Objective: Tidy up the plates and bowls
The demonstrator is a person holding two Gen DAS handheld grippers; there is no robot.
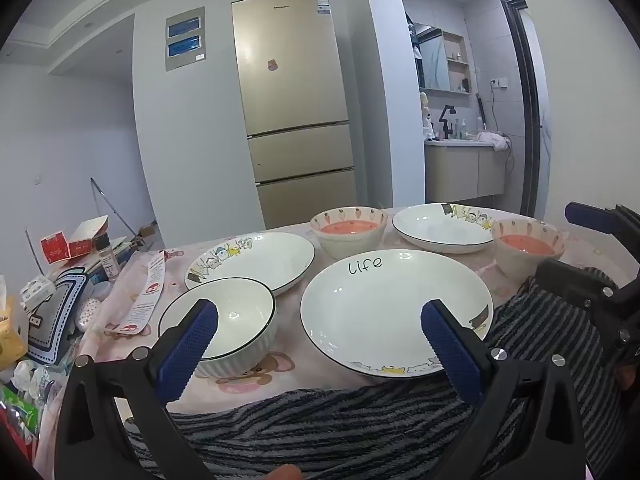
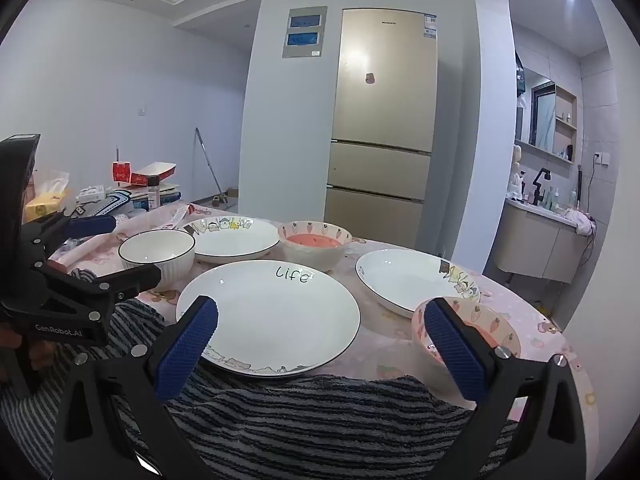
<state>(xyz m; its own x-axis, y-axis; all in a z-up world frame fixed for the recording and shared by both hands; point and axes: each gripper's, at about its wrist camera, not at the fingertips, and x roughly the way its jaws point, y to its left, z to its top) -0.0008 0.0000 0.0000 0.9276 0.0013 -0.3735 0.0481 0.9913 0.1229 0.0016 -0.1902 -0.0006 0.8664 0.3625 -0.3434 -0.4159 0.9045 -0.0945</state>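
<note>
A large white "life" plate [image 1: 384, 312] [image 2: 276, 316] lies nearest on the table. A white ribbed bowl [image 1: 224, 324] [image 2: 158, 254] stands to its left. Two cartoon-rimmed plates lie behind, one at the left [image 1: 260, 260] [image 2: 236, 238] and one at the right [image 1: 440, 228] [image 2: 412, 280]. Two carrot-pattern bowls with orange insides stand at the back middle [image 1: 349, 232] [image 2: 314, 246] and at the right [image 1: 528, 246] [image 2: 492, 330]. My left gripper [image 1: 320, 320] is open above the table's near edge, facing the ribbed bowl and the life plate. My right gripper [image 2: 320, 320] is open, facing the life plate and the right carrot bowl.
A grey striped towel [image 1: 340, 420] [image 2: 312, 420] covers the table's near edge. Boxes, a spice bottle [image 1: 107, 256] and clutter crowd the table's left side. A gold fridge [image 1: 292, 112] stands behind, and a bathroom vanity [image 1: 464, 168] at the right.
</note>
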